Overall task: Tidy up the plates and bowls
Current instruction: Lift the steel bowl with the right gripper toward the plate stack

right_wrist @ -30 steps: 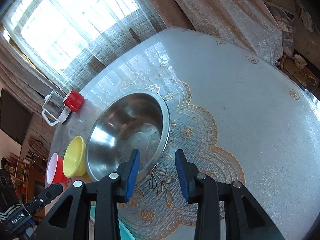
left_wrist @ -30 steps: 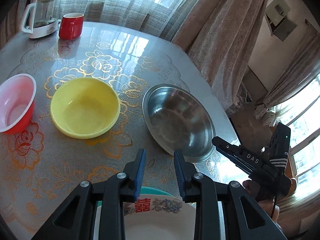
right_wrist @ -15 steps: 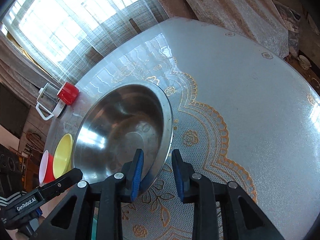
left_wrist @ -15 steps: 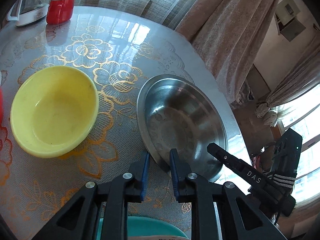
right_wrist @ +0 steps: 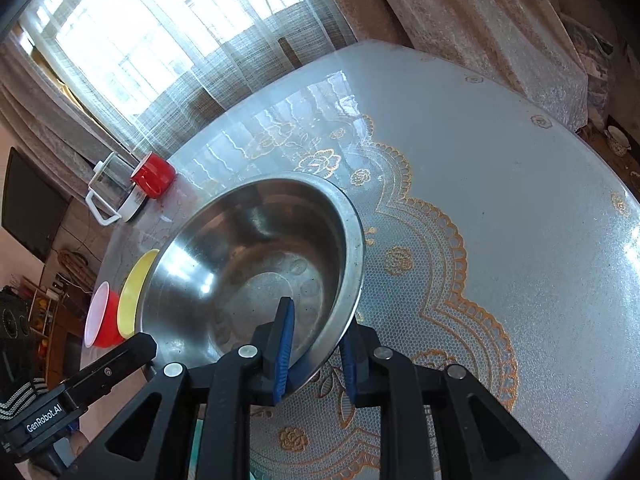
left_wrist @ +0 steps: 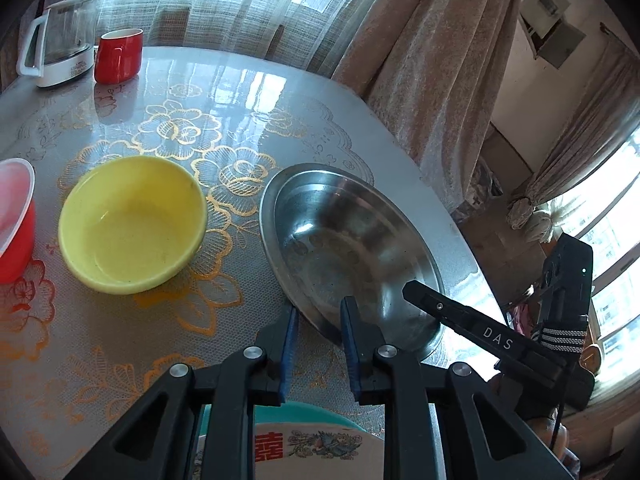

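Observation:
A wide steel bowl (left_wrist: 348, 248) sits on the round lace-covered table, seen up close in the right wrist view as well (right_wrist: 248, 256). My left gripper (left_wrist: 318, 340) has its blue pads closed on the bowl's near rim, one pad outside and one inside. My right gripper (right_wrist: 316, 352) pinches the same rim further round, left pad inside the bowl. Its black finger (left_wrist: 440, 308) reaches over the rim in the left wrist view. A yellow bowl (left_wrist: 132, 224) and a red bowl (left_wrist: 14, 224) stand to the left.
A white plate with a red character (left_wrist: 312, 448) lies on a teal plate (left_wrist: 304, 410) under my left gripper. A red mug (left_wrist: 118, 56) and a glass kettle (left_wrist: 60, 44) stand at the far edge. Curtains hang past the table's right edge.
Both grippers came forward onto the steel bowl's near rim and their jaws narrowed around it. A second ago both pairs of pads stood wider, short of the rim.

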`<state>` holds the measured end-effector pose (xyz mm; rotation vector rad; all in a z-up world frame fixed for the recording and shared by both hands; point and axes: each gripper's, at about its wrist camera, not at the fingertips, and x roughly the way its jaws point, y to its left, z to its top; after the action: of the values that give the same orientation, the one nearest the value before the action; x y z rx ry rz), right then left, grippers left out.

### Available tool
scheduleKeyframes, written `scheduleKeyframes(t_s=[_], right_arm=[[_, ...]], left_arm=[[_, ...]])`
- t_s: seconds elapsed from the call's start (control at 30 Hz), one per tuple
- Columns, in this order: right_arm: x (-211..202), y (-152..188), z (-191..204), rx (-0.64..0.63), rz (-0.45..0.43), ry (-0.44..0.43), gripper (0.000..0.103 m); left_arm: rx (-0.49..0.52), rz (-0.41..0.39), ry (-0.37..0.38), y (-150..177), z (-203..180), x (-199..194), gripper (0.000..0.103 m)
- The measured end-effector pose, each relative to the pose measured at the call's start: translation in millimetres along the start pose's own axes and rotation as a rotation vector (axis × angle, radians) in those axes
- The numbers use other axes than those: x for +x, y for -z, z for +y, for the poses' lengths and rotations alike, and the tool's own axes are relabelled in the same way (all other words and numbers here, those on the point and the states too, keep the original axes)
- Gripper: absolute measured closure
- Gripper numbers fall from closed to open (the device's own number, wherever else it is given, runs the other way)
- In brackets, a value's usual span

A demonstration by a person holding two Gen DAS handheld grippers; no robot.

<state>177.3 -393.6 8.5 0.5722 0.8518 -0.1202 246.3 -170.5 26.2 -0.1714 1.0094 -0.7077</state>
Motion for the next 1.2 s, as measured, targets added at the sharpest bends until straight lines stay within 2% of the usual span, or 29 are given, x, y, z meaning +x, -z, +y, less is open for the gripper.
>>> scheduleKeyframes(t_s=[0.33,0.73,0.93,1.2], right_arm=[[-16,11,34,-0.060,-0.009,-0.053,0.082],[-24,30,100,-0.172,0.001,-0.134,0.082],[-19,48,144,-0.245,0.032,-0.194,0.082],[0,84,208,-0.356,0.118,-0.265,0.082]], left_arm=[[-0.027,-0.073,0.018,17,16,-47,0.080],[-0.020,-0.197,-0.059,40,40,-119,0.079],[-0.067,-0.254,-0.089,62,74,-160,0.079],[-0.133,-0.310,-0.155,102,119,-205,0.078]])
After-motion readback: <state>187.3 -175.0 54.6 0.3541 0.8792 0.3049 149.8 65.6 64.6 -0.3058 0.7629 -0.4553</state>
